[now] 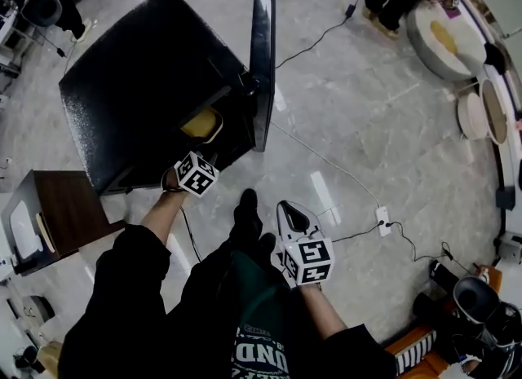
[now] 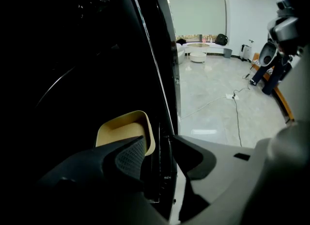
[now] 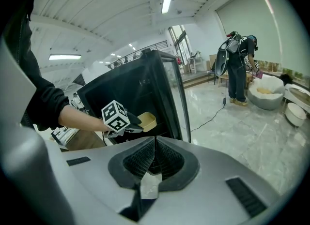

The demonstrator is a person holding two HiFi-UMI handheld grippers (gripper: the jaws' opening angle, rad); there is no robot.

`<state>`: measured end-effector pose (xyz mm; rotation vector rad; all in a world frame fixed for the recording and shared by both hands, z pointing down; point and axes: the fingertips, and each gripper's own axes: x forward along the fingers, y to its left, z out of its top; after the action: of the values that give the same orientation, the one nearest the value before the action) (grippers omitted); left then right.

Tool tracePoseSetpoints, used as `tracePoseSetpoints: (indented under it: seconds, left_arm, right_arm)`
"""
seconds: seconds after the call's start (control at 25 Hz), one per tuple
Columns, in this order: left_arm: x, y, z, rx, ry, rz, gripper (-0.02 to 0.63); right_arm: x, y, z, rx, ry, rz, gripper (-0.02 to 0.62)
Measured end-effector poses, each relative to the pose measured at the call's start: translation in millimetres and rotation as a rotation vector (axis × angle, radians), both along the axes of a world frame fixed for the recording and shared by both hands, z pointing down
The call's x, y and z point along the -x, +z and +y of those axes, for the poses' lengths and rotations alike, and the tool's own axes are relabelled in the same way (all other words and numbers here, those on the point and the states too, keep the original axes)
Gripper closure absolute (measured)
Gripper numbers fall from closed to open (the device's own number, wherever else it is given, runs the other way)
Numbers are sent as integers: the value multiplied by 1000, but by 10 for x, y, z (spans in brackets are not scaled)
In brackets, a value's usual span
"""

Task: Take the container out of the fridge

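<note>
While the pale yellow plastic container (image 1: 201, 122) sits inside the open black fridge (image 1: 130, 84), the left tool (image 2: 158, 142) hovers at its mouth, jaws spread; the right tool (image 3: 154, 157) is pressed together, empty. Closing now might pinch the fridge frame (image 2: 164, 163), missing the rim.

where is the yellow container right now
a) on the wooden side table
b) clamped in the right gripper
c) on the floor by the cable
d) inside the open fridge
d: the yellow container sits inside the black fridge, whose door stands open; the left gripper is open in front of it and not closed on it.
</note>
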<state>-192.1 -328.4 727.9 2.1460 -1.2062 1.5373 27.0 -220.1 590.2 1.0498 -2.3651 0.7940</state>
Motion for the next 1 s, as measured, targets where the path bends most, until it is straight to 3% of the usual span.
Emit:
tracePoseSetpoints:
  seconds: [0.44, 1.0]
  left_arm:
    - [102, 264, -112, 75, 50, -63, 428]
    - [150, 513, -205, 149, 160, -152, 537]
  right_arm:
    - [-30, 98, -61, 38, 34, 1, 560]
    - [-88, 147, -149, 50, 78, 10, 560]
